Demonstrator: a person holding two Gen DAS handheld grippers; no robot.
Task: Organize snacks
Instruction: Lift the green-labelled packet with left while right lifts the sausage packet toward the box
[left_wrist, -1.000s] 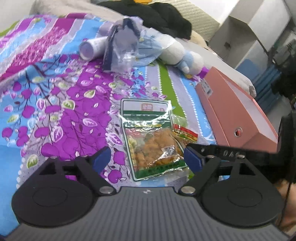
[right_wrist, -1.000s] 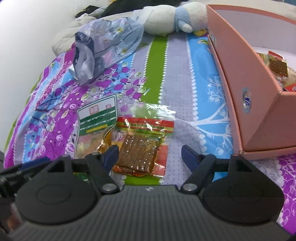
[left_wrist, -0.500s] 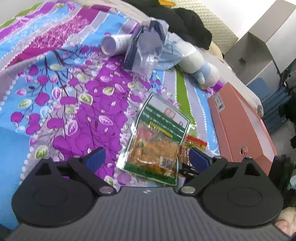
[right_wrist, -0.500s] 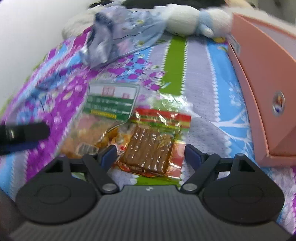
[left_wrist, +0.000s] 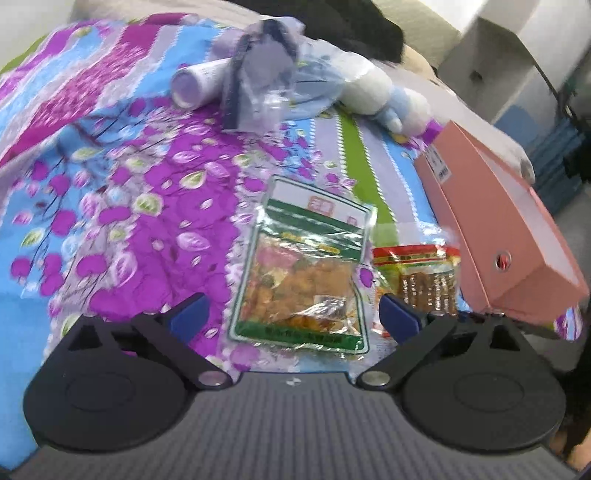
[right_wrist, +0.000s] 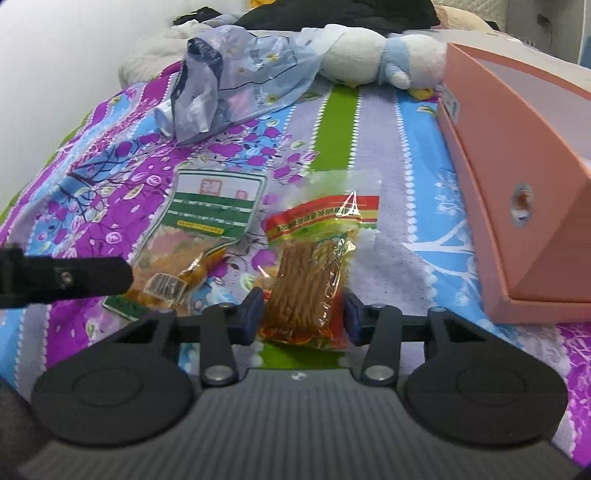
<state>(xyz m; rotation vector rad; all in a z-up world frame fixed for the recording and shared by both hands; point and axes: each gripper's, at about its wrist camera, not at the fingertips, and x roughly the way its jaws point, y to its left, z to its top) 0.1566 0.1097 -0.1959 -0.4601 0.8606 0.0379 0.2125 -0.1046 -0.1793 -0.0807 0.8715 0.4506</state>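
On a bed spread with a purple, blue and green flowered sheet (right_wrist: 369, 147), two snack packets are seen lying side by side near a pink box (right_wrist: 517, 206). In the right wrist view, the right gripper (right_wrist: 303, 314) is shown closing its blue-padded jaws on the red packet (right_wrist: 314, 266), a clear pouch of brown sticks with a red and yellow band; the packet is bunched up between the pads, which are pressed against its sides. The pink box is found at 3 o'clock of that packet, standing open on the sheet, apart from it. The green packet (right_wrist: 207, 229), filled with orange pieces, is placed at 9 o'clock of the red one, just beside it, with a dark finger of the left gripper reaching in at its lower left edge. In the left wrist view, the left gripper (left_wrist: 291, 314) is held wide open, and the lower end of the green packet (left_wrist: 306, 266) is framed between its spread pads without being touched by either. A crumpled plastic bag (right_wrist: 236, 81) and a white and blue soft toy (right_wrist: 380, 55) are left at 12 o'clock, at the far end of the bed.
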